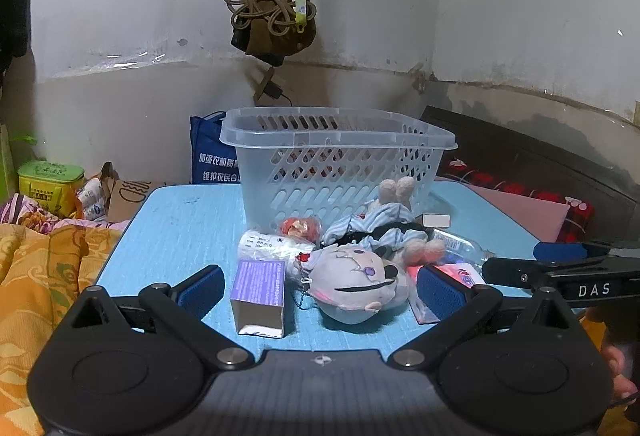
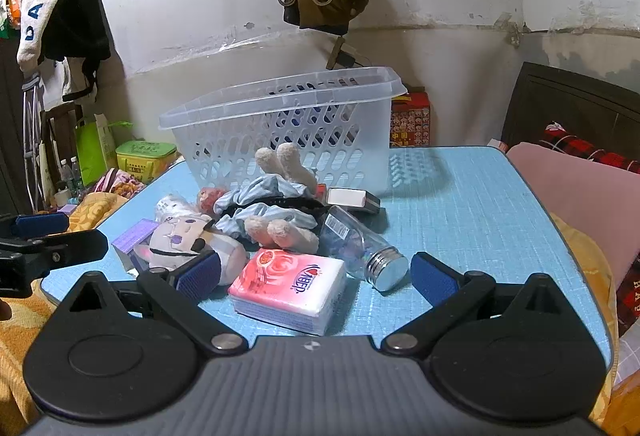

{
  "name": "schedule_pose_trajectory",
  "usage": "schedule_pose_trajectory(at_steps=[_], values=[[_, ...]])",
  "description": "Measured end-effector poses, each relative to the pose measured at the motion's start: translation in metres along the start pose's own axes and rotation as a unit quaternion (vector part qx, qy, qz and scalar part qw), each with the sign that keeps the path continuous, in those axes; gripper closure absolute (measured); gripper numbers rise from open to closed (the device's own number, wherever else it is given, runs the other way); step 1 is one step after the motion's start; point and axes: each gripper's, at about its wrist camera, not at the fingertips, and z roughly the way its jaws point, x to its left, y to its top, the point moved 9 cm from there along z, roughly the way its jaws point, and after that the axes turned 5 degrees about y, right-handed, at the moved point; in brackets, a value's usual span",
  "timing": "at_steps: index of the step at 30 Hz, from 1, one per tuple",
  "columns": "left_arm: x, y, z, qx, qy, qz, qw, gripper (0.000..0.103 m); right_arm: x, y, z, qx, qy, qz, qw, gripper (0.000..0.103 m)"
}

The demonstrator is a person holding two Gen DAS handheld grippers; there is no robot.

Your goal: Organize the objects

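**Clutter heaped before the basket, both grippers spread wide**

On the blue table: a clear slotted basket at the far side, upright, with something red and patterned dimly visible through its wall. Just in front of it, a tight pile. At the near left of the pile, a purple box, lying flat with its open end toward the left wrist camera. Beside that, touching, a pale plush head with a keychain. Behind, a plush doll in striped blue cloth, feet up against the basket wall. At the near right, a pink tissue pack, and just beside it a clear bottle on its side, metal cap toward the right wrist camera. Further back, a small white box.

Left gripper released, fingers wide apart, flanking the purple box and plush head, gripping nothing. Right gripper likewise released, fingers either side of the tissue pack and bottle cap, gripping nothing.
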Motion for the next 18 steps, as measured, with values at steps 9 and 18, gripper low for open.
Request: schedule_pose_trajectory(at_steps=[9,18], values=[[0.000,0.000,0.001,-0.007,0.004,0.011,0.9999,0.000,-0.002,-0.002,0.001,0.002,-0.001,0.000,1.000,0.000],[0.015,0.009,0.003,-0.024,0.023,0.025,0.9991,0.001,-0.009,0.005,-0.002,-0.044,-0.014,-0.001,0.999,0.000]])
